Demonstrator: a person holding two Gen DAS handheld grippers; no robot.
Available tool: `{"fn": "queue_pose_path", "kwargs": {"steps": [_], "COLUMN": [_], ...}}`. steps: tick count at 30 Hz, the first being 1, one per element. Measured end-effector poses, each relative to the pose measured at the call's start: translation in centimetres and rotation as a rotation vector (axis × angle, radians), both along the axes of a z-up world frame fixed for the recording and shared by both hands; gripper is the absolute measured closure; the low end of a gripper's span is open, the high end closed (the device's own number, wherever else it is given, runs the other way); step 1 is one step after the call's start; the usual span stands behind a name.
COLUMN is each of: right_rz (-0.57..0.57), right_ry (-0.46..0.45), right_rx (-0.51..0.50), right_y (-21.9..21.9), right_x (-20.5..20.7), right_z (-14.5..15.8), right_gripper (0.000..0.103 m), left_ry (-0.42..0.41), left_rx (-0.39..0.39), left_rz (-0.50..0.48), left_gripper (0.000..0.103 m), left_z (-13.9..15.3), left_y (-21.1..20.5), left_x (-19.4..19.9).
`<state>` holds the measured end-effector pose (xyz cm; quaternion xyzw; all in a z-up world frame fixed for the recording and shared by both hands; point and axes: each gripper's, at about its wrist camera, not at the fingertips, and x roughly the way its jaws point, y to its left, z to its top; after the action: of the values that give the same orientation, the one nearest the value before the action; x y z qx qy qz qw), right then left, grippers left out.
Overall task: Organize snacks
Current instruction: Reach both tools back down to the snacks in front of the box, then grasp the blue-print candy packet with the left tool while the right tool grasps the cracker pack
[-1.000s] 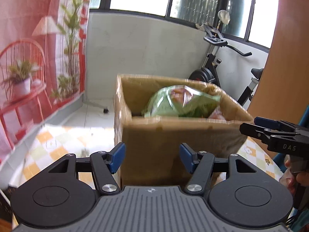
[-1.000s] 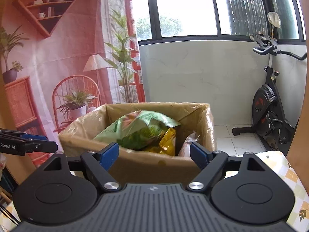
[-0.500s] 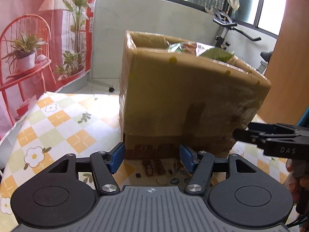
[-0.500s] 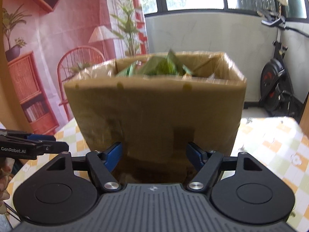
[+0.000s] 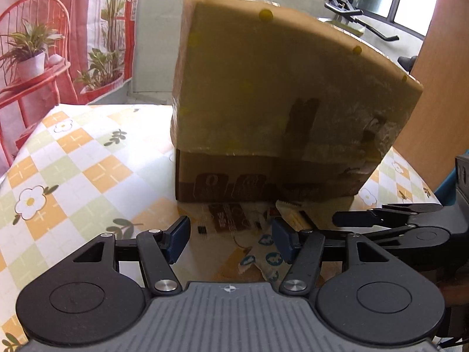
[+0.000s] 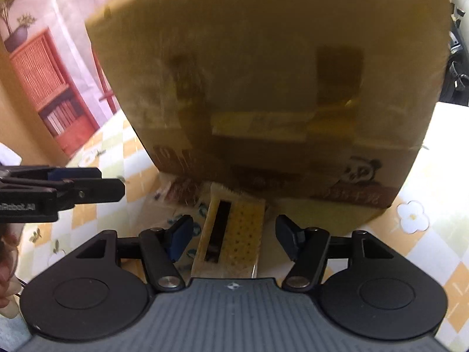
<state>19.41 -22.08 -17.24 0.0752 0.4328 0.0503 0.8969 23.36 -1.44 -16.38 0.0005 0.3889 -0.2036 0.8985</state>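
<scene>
The right gripper (image 6: 234,236) hangs low over the worktop (image 6: 422,246), its jaws closing around a yellow cracker packet (image 6: 231,234) lying just before the cardboard box (image 6: 263,82); the pads do not yet touch it. A good grasp should centre the packet and pinch gently. The left gripper (image 5: 230,240) stands open and empty over a brown snack packet (image 5: 227,215). The box's contents are hidden, and the right view is blurred.
</scene>
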Motion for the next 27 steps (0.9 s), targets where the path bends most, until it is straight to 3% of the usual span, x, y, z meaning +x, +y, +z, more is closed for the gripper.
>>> {"fn": "queue_pose_path", "kwargs": {"steps": [3,6,19,27], "right_rz": [0.0,-0.004,-0.152,-0.188], "right_ry": [0.029,0.047,0.057,0.042], "right_rx": [0.012,0.047,0.054,0.066], "right_y": [0.0,-0.3,-3.0,-4.5], "right_x": [0.2,0.1,-2.5,-3.8], "right_z": [-0.8,-1.4,-1.4,-0.9], "right_gripper": [0.038,0.053,0.053,0.053], "left_ry": [0.015,0.029,0.032,0.079], "left_rx": [0.008,0.005,0.044,0.011], "left_rz": [-0.017,-0.035,-0.237,-0.266], "left_gripper": [0.039,0.039,0.038,0.038], "left_z": [-0.5,-1.1,-3.6,-4.5], "left_y": [-0.4,-0.8,-3.9,-3.9], "left_x": [0.0,0.0,0.4,0.9]}}
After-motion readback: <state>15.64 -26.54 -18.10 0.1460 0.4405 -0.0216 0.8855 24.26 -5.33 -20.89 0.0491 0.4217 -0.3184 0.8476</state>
